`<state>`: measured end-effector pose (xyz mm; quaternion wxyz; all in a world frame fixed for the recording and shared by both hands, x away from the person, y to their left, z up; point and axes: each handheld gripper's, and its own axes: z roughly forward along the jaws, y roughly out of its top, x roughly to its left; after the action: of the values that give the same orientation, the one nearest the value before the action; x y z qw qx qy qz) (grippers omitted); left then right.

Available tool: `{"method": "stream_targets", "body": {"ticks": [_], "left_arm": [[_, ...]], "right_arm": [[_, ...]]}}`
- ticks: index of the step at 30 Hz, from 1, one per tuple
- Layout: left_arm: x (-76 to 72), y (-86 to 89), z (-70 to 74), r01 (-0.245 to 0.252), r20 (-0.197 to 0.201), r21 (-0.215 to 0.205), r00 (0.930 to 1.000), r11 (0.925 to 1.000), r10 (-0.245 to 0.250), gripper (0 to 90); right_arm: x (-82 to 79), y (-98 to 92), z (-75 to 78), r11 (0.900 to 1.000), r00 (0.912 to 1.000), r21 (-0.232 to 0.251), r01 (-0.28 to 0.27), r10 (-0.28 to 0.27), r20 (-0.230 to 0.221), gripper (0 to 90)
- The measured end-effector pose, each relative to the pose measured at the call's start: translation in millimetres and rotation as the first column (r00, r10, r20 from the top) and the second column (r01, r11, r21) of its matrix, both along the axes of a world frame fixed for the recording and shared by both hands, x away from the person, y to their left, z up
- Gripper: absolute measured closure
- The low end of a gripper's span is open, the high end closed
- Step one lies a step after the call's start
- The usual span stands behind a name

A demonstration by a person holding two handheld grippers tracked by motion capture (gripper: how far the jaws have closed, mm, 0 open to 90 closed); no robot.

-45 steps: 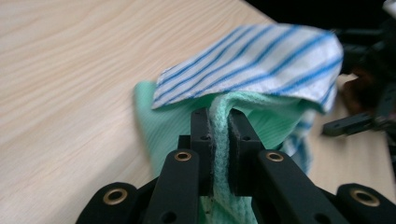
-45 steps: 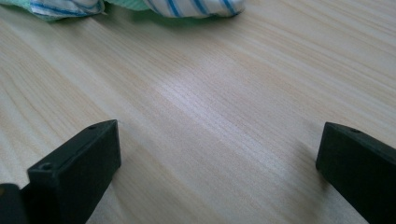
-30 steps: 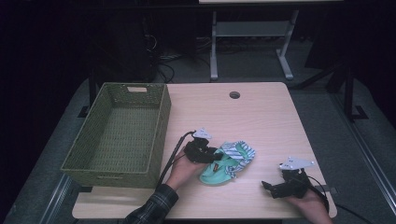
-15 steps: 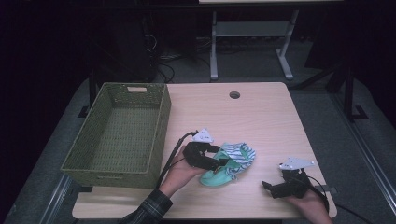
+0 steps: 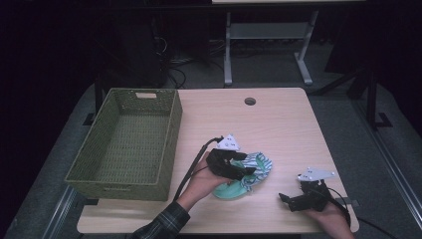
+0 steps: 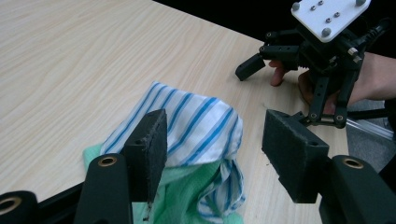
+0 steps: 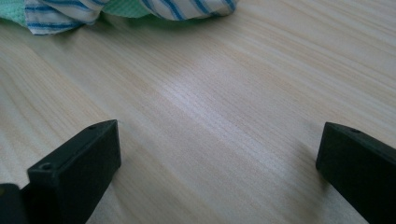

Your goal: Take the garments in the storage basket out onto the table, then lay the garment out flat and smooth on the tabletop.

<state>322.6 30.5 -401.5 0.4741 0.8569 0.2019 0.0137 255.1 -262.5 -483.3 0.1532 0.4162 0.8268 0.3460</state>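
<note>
A blue-and-white striped cloth (image 5: 260, 162) lies bunched on top of a green cloth (image 5: 228, 191) near the table's front edge. My left gripper (image 5: 247, 174) hovers just over the pile, and the striped cloth (image 6: 187, 126) sits low between its jaws without the pads (image 6: 152, 140) pressing on it. Those jaws have just opened wider, then eased in a little. The green cloth (image 6: 182, 200) peeks out beneath. My right gripper (image 5: 287, 201) rests on the table at the front right, open, with bare wood between its jaws (image 7: 219, 149). It points at the cloths (image 7: 187, 7).
A green woven basket (image 5: 124, 181), with nothing in it, stands on the left side of the wooden table (image 5: 278, 124). A round cable hole (image 5: 250, 101) sits near the far edge. A metal stand (image 5: 268, 35) is on the dark floor behind.
My left gripper has risen and shifted right over the cloths, with its jaws wider apart than a second ago. The striped cloth is bunched higher. The right gripper has stayed put.
</note>
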Motion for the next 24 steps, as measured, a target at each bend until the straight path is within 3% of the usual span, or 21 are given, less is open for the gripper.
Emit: {"method": "stream_targets", "body": {"ticks": [6,9,12,16,24], "left_arm": [[5.0,-7.0,-5.5,-0.005,-0.002,0.008,1.0000,1.0000,0.005,42.6],[7.4,-7.1,-7.6,-0.008,-0.006,0.014,0.9999,0.9999,0.008,48.2],[8.8,-6.4,-8.3,-0.012,-0.005,0.012,0.9999,0.9999,0.012,58.8],[9.7,-3.3,-5.4,-0.011,0.003,-0.010,0.9999,0.9999,0.011,81.7],[11.5,8.2,15.4,-0.028,0.035,-0.057,0.9989,0.9980,0.030,84.9]], "right_arm": [[0.0,0.0,0.0,1.000,1.0000,0.000,0.000,0.000,0.000,0.0],[0.0,0.0,0.0,1.000,1.0000,-0.001,0.000,0.000,0.000,0.0],[0.0,0.0,0.0,1.000,1.0000,0.000,0.000,0.000,0.000,0.0],[0.0,0.0,0.0,1.000,1.0000,-0.001,0.000,0.000,0.000,0.0],[0.0,0.0,0.0,1.000,1.0000,0.000,0.000,0.000,0.000,0.0]]}}
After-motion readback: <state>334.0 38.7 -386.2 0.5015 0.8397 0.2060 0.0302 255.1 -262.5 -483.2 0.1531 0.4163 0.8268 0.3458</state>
